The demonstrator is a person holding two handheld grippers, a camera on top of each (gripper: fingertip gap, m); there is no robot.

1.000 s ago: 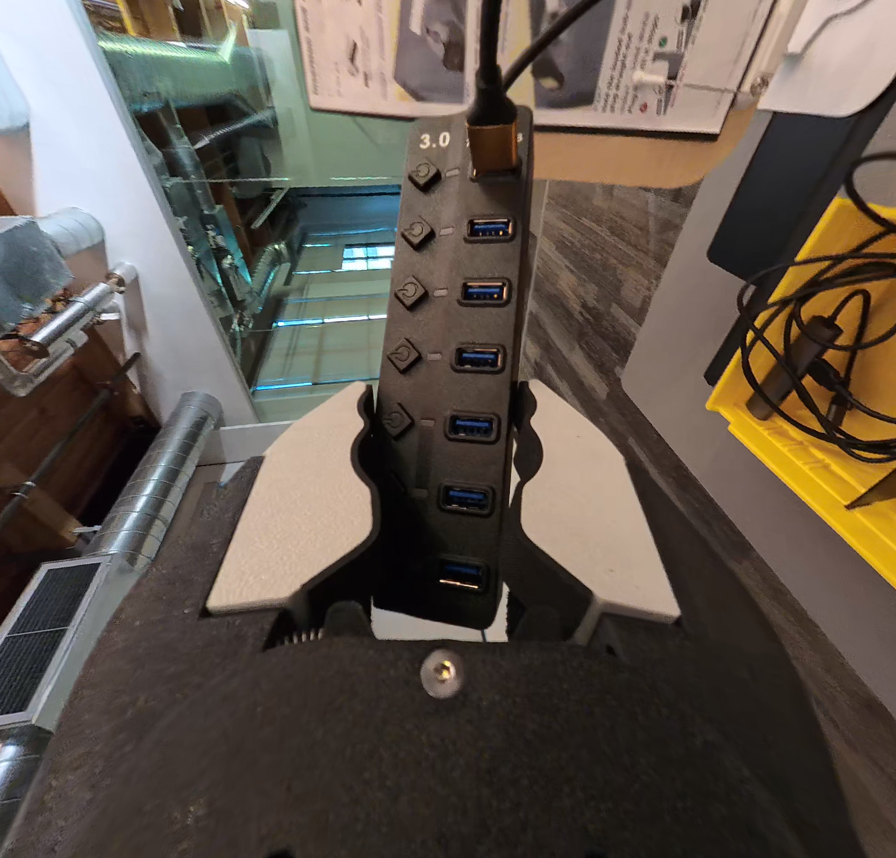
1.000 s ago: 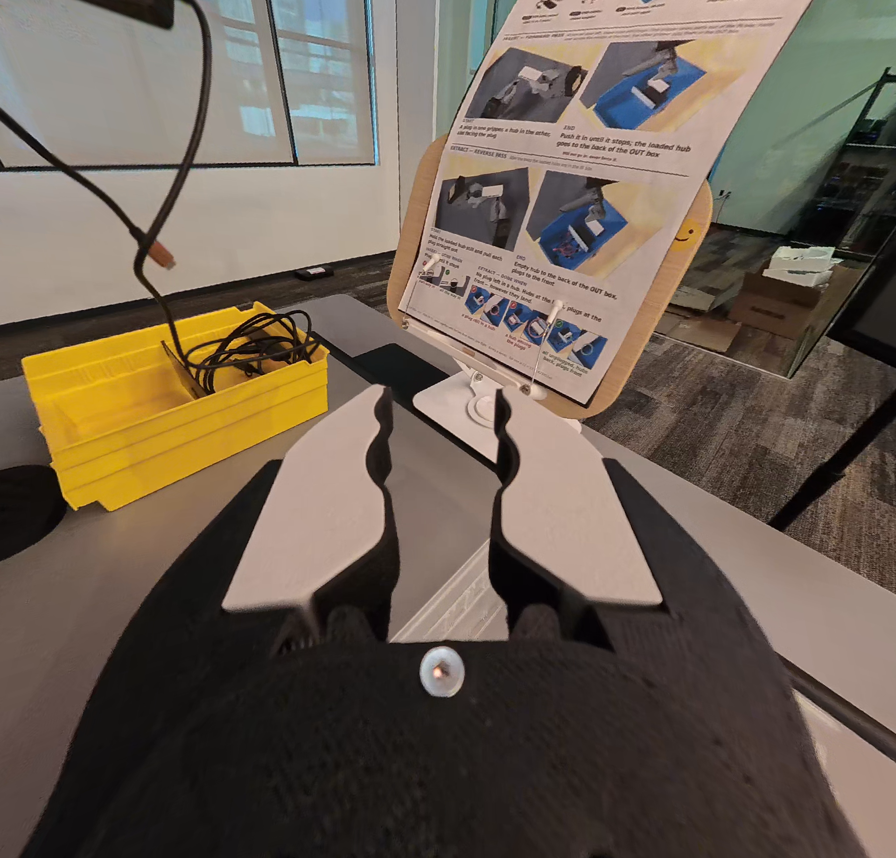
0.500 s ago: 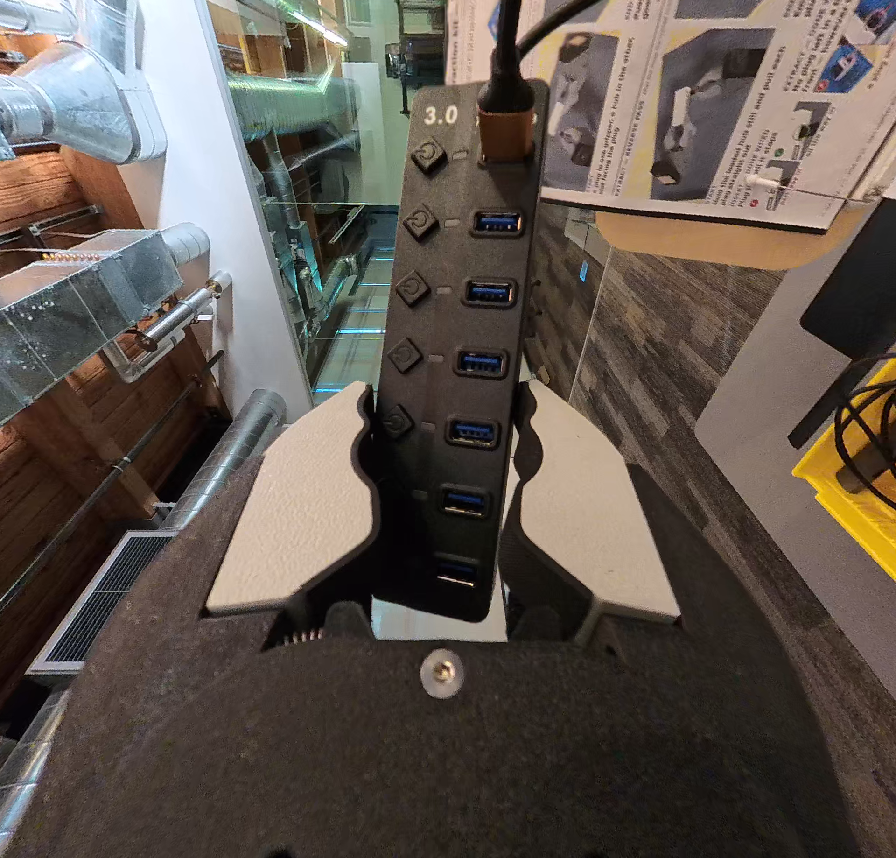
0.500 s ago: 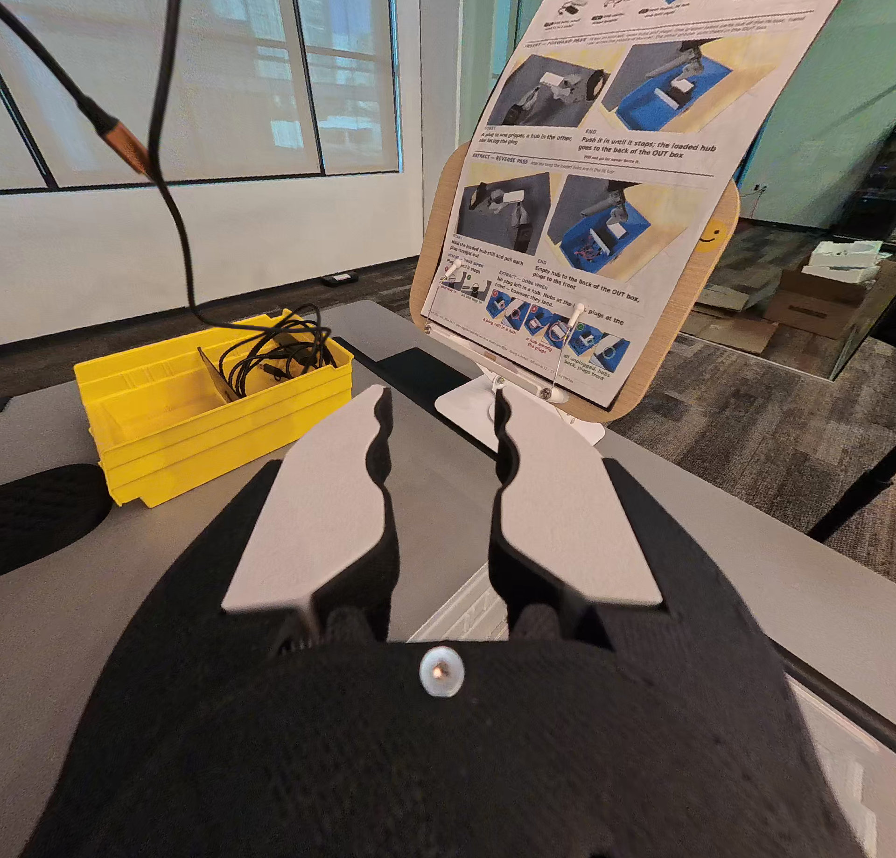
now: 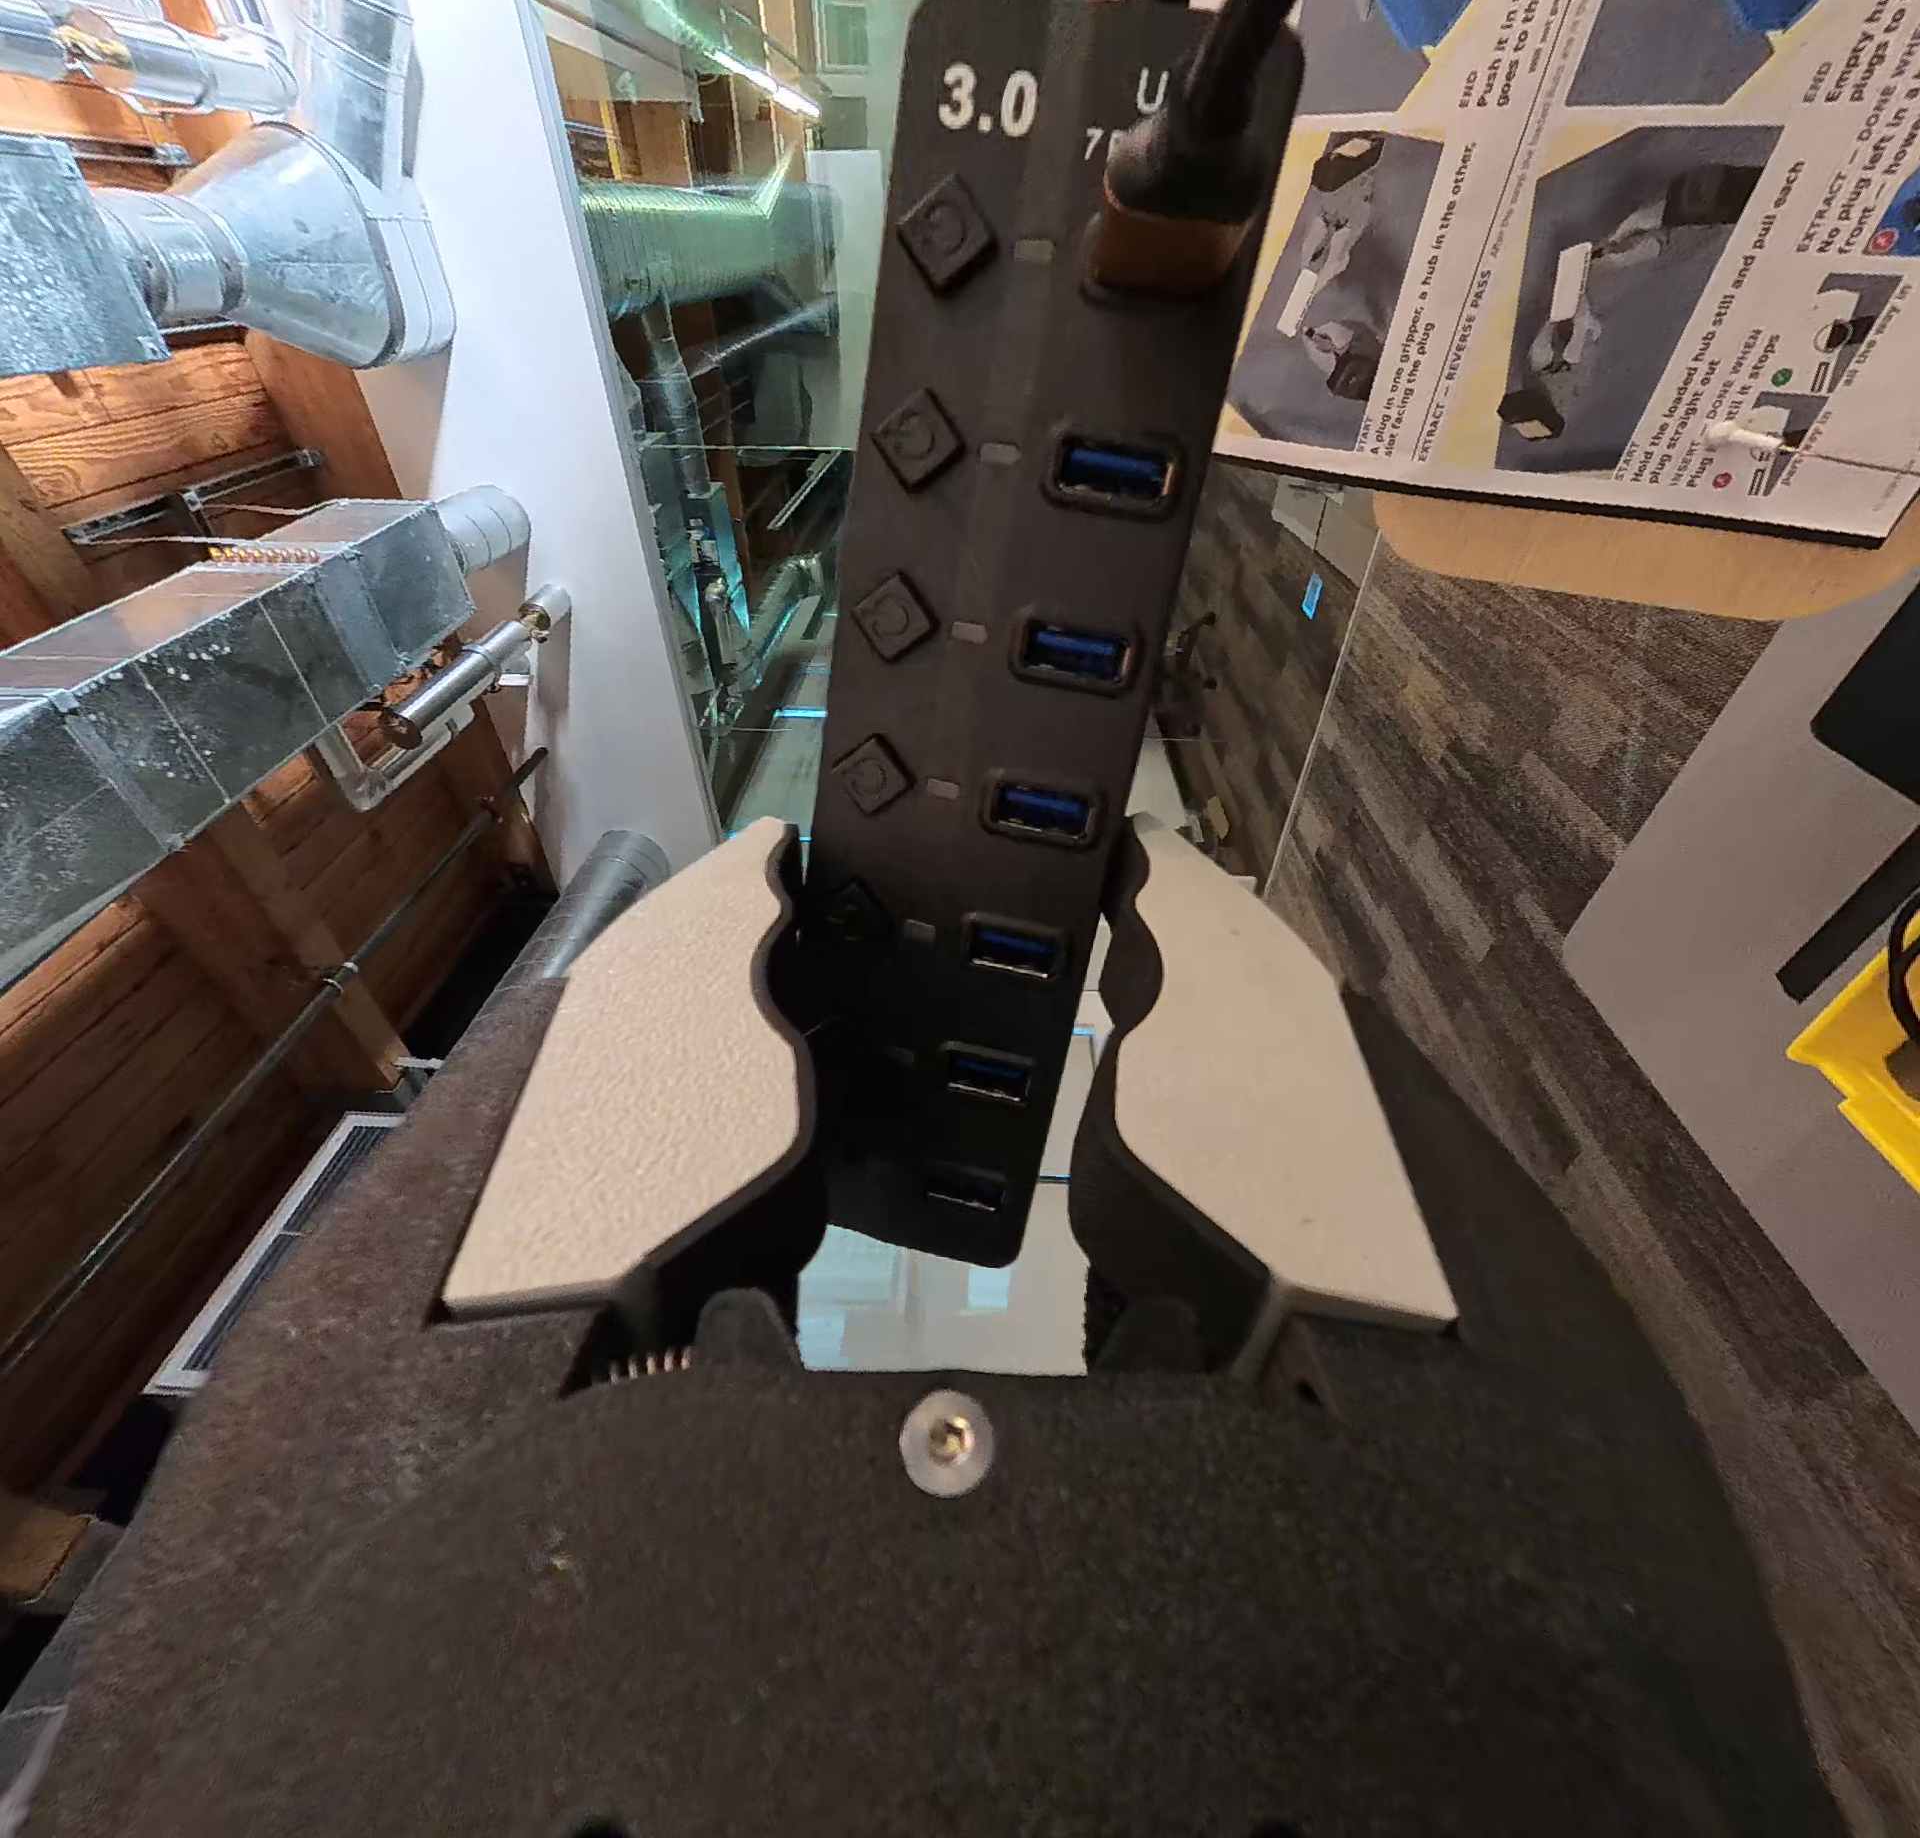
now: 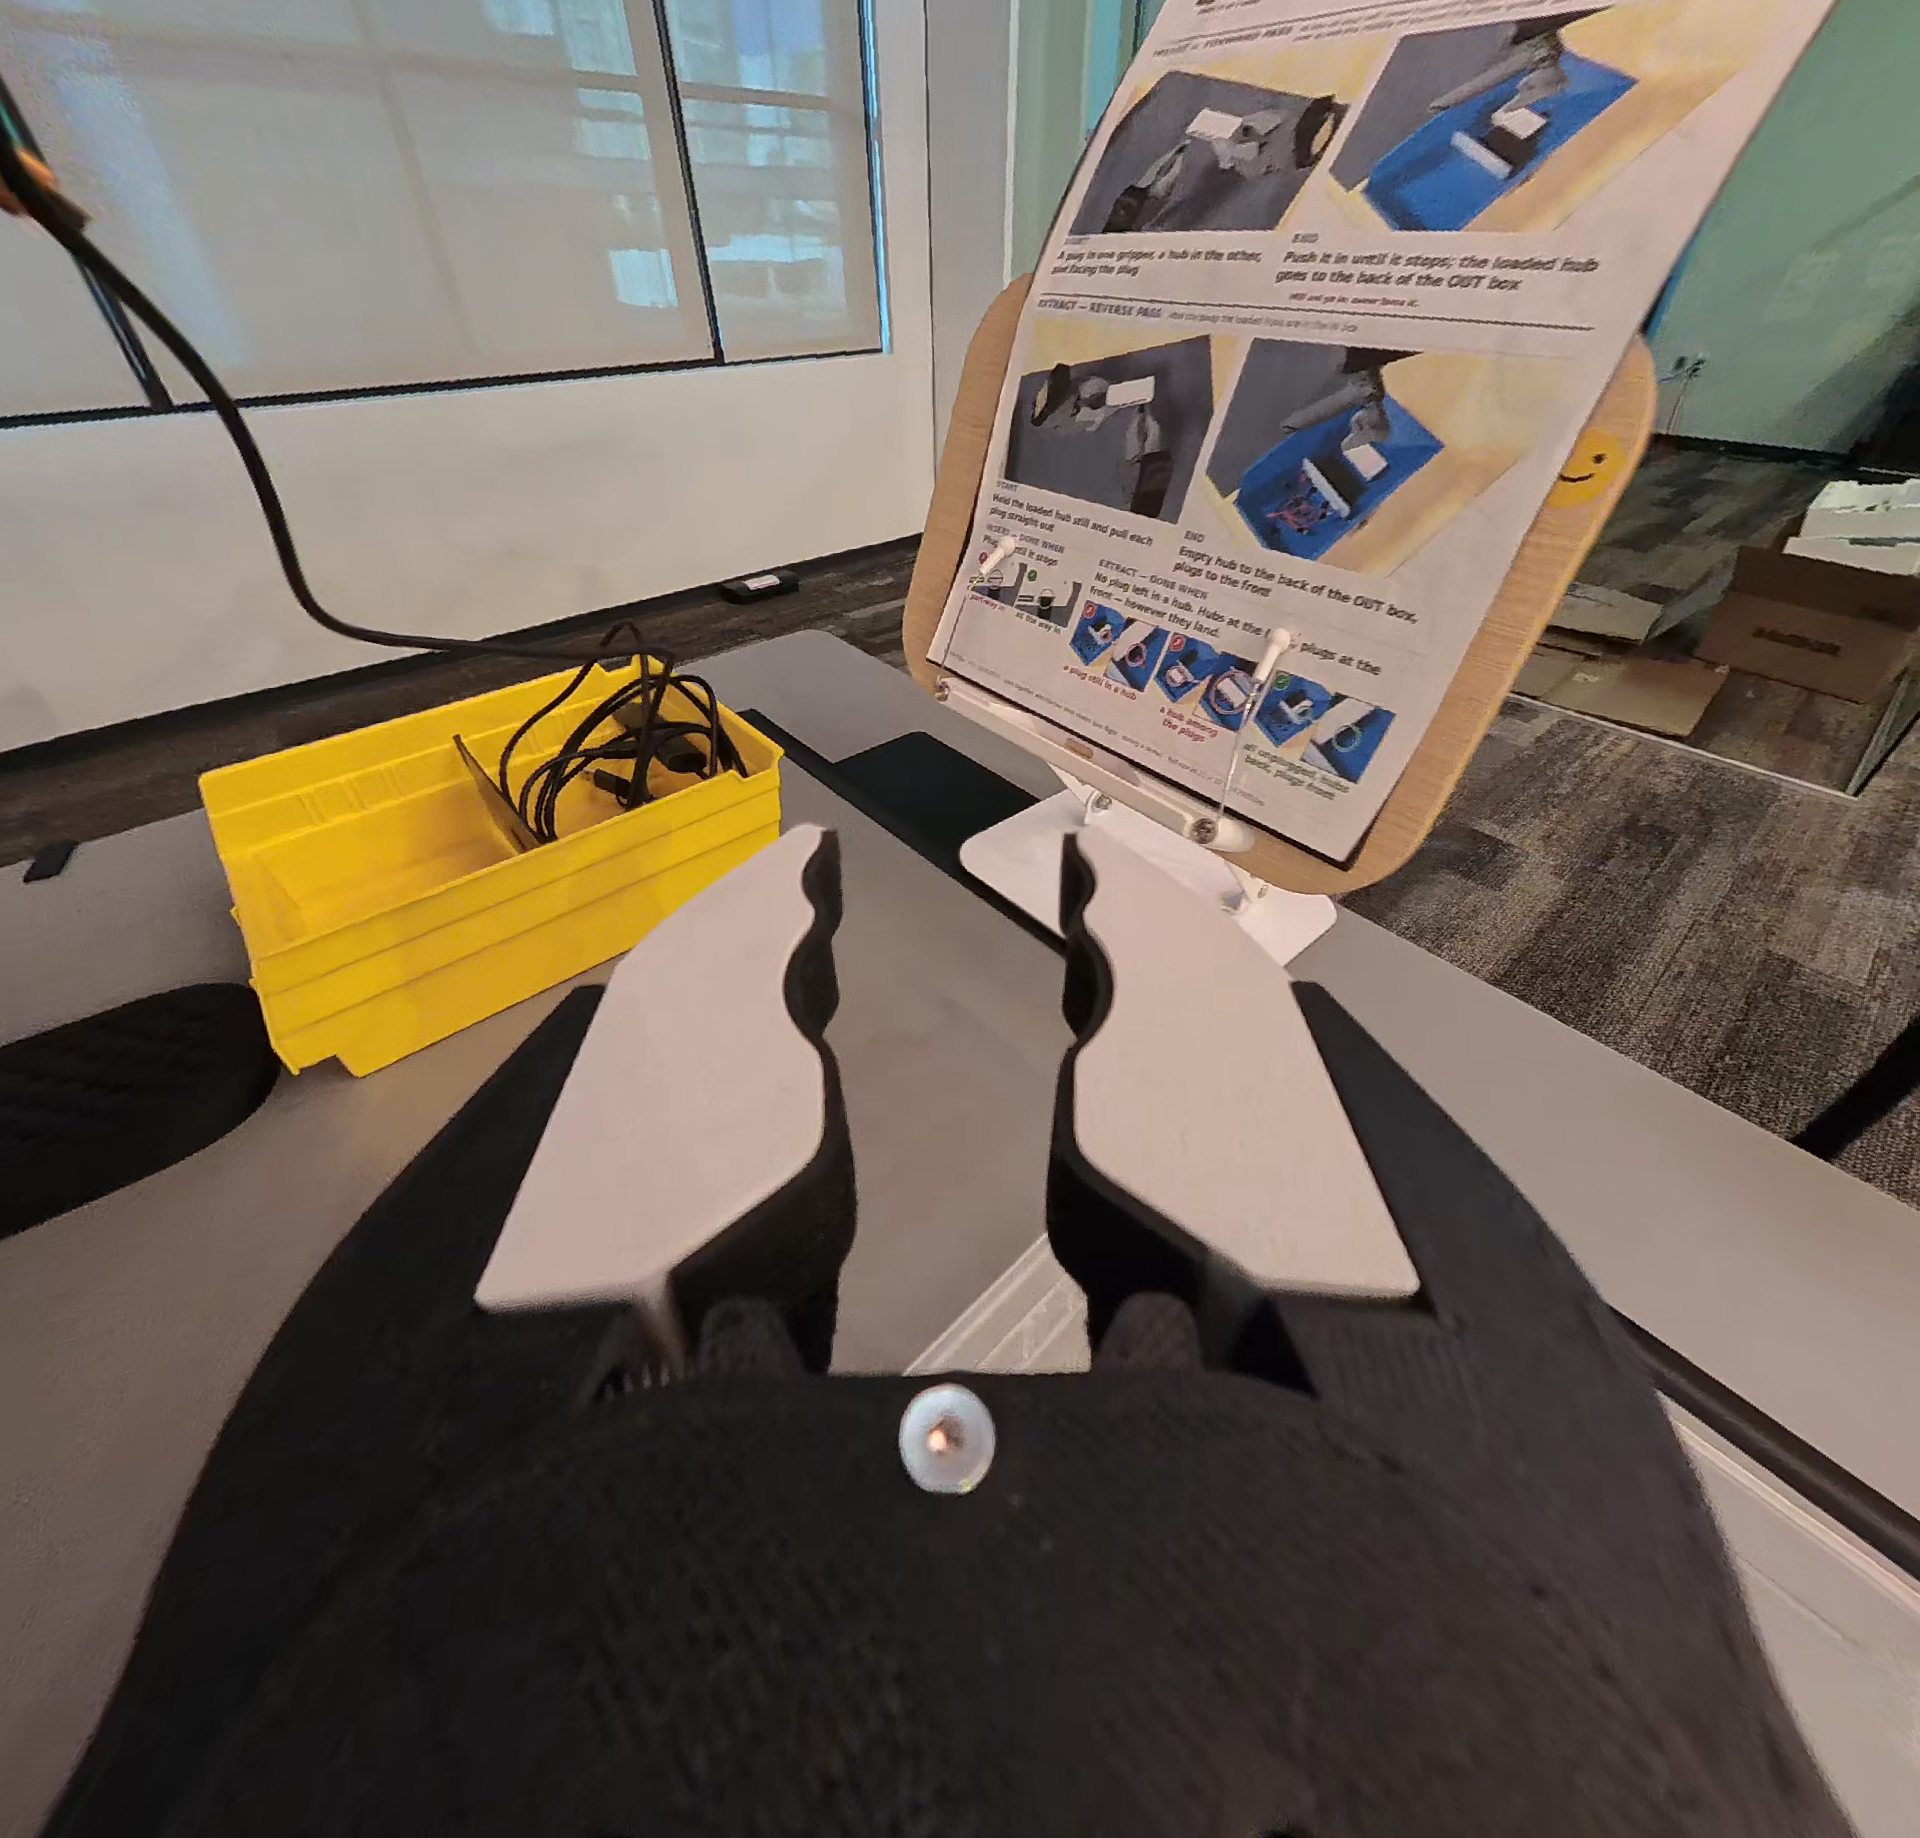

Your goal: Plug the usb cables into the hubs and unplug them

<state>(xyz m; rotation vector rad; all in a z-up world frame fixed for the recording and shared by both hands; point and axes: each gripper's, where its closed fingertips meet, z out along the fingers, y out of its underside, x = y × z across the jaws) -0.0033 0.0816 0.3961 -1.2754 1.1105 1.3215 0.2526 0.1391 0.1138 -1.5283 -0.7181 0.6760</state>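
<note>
My left gripper (image 5: 961, 853) is shut on a long black USB hub (image 5: 1023, 541) and holds it up in the air, port side facing the camera. A copper-coloured USB plug (image 5: 1169, 235) with a black cable sits in the hub's top port. The other blue ports below it are empty. My right gripper (image 6: 945, 853) is open and empty above the grey table (image 6: 935, 1040). The black cable (image 6: 208, 438) hangs from the upper left of the right wrist view down into the yellow bin (image 6: 468, 874), where more black cables (image 6: 623, 739) lie coiled.
An instruction sheet on a wooden stand (image 6: 1299, 438) is at the back right of the table; it also shows in the left wrist view (image 5: 1610, 282). A black pad (image 6: 104, 1092) lies left of the bin. The table's right edge runs close by. About 40 cm separates my left fingertips from my right.
My left gripper has tilted and lifted with the hub, so the hub looms larger and the bin slid out right. My right gripper moved closer to the stand and bin. The cable swung left.
</note>
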